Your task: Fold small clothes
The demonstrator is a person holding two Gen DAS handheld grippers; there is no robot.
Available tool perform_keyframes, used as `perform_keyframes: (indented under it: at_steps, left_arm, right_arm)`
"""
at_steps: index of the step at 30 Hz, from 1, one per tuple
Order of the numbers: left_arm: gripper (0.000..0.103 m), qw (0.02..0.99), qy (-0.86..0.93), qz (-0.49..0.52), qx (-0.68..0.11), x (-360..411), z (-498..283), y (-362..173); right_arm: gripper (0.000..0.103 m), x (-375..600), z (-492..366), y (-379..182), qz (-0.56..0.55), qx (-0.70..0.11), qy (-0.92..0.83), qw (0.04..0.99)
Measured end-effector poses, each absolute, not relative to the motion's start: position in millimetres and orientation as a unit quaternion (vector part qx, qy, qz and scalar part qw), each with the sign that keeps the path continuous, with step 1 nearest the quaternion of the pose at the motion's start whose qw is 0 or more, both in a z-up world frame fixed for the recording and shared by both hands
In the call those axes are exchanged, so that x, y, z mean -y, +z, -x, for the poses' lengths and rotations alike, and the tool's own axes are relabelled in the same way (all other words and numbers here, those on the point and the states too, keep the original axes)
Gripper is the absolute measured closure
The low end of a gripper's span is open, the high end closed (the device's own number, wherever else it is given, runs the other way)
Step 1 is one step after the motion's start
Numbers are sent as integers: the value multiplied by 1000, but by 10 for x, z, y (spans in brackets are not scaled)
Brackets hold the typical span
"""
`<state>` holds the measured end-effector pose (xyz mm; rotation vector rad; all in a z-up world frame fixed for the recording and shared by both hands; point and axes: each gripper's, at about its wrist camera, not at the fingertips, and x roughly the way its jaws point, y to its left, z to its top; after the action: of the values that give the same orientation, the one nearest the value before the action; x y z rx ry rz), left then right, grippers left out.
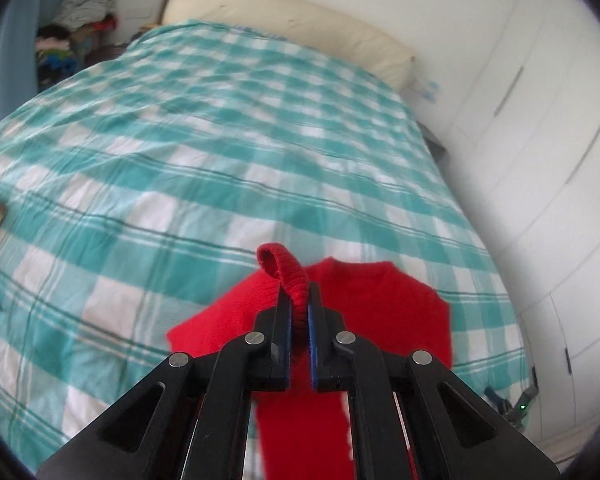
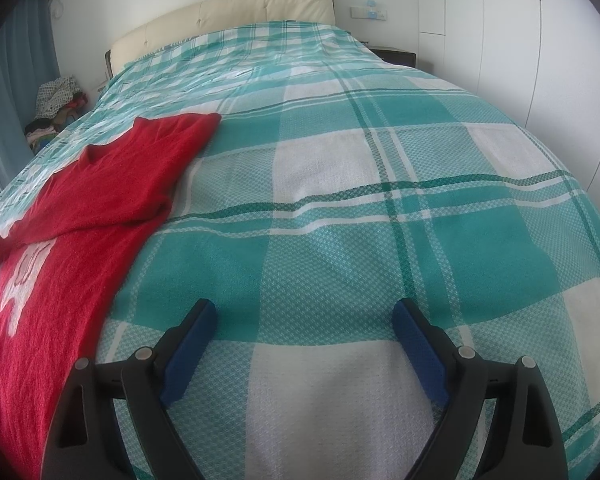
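Observation:
A small red knitted sweater (image 1: 376,312) lies on the teal and white checked bedspread (image 1: 204,168). My left gripper (image 1: 299,300) is shut on the sweater's ribbed cuff (image 1: 284,272), which curls up above the pads, and holds the sleeve above the body. In the right wrist view the sweater (image 2: 100,208) lies at the left, one sleeve folded across its body, with a white pattern (image 2: 24,284) on its front. My right gripper (image 2: 304,320) is open and empty, low over the bedspread (image 2: 340,200), to the right of the sweater.
A cream headboard (image 2: 228,16) stands at the far end of the bed. White wardrobe doors (image 1: 540,120) run along the right side. A pile of clothes (image 1: 76,20) sits in the far left corner by a blue curtain (image 2: 16,92). A dark nightstand (image 2: 396,56) stands at the far right.

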<state>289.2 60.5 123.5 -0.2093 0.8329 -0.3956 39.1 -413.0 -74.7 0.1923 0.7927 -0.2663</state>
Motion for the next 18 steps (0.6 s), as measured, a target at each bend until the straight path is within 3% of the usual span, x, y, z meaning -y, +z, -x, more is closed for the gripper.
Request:
perform_keyframes:
  at_steps: [7,9,11,18]
  left_arm:
    - [95,844,-284,79,-447,757,-2932,797]
    - [81,835,-293,88,-457,965,-2902,609]
    - [43,826,-297,102,-468,1059,-2847,463]
    - [20,870,-190,76,-449,432,-2672,397]
  right_arm:
    - [13,4151,-397,-745,-95,-384,-127,910]
    - [13,4152,-397,-746,-95,-384,-127,910]
    - [13,4152,-397,-746,-95,-384,-127,910]
    - [13,4154,-401,-746,-95,-385,-127,909]
